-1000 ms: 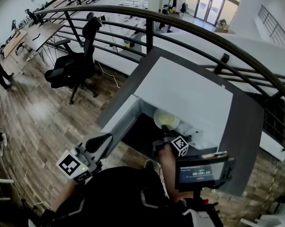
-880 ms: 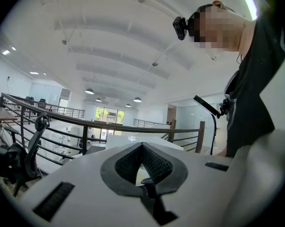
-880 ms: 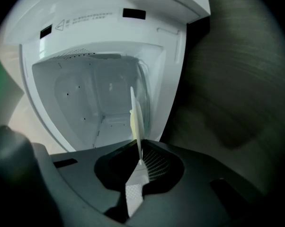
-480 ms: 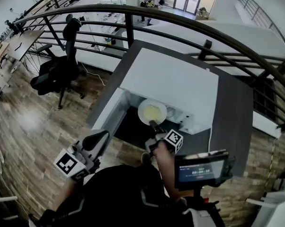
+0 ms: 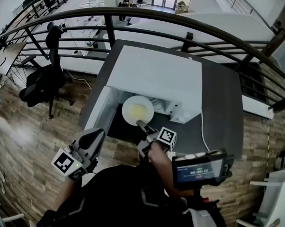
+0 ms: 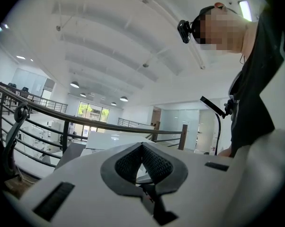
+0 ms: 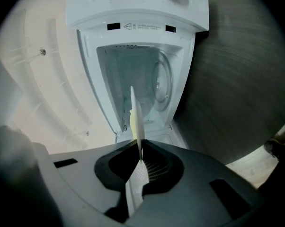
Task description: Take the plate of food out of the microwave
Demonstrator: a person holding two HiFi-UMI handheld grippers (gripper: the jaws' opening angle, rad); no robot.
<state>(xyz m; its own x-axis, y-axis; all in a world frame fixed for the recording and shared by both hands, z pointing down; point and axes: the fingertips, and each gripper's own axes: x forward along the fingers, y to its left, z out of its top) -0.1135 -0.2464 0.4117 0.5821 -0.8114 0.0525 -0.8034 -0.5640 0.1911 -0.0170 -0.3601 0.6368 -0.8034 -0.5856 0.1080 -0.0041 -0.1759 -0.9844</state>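
Note:
The white plate (image 5: 135, 109) with yellow food is out in front of the white microwave (image 5: 156, 74), level with the open cavity. My right gripper (image 5: 142, 126) is shut on the plate's near rim. In the right gripper view the plate (image 7: 135, 115) stands edge-on between the pads, with the lit cavity (image 7: 133, 74) behind it. My left gripper (image 5: 96, 136) hangs low at the left, away from the microwave. Its pads (image 6: 154, 162) meet with nothing between them.
The microwave door (image 5: 96, 111) hangs open at the left of the cavity. The microwave stands on a dark grey table (image 5: 220, 108) beside a curved black railing (image 5: 147, 14). A white cable (image 5: 202, 126) runs along the table. A small screen (image 5: 199, 169) juts out below my right arm.
The plate has come out of the cavity toward me with my right gripper still shut on its rim. The left gripper has kept its place at the lower left.

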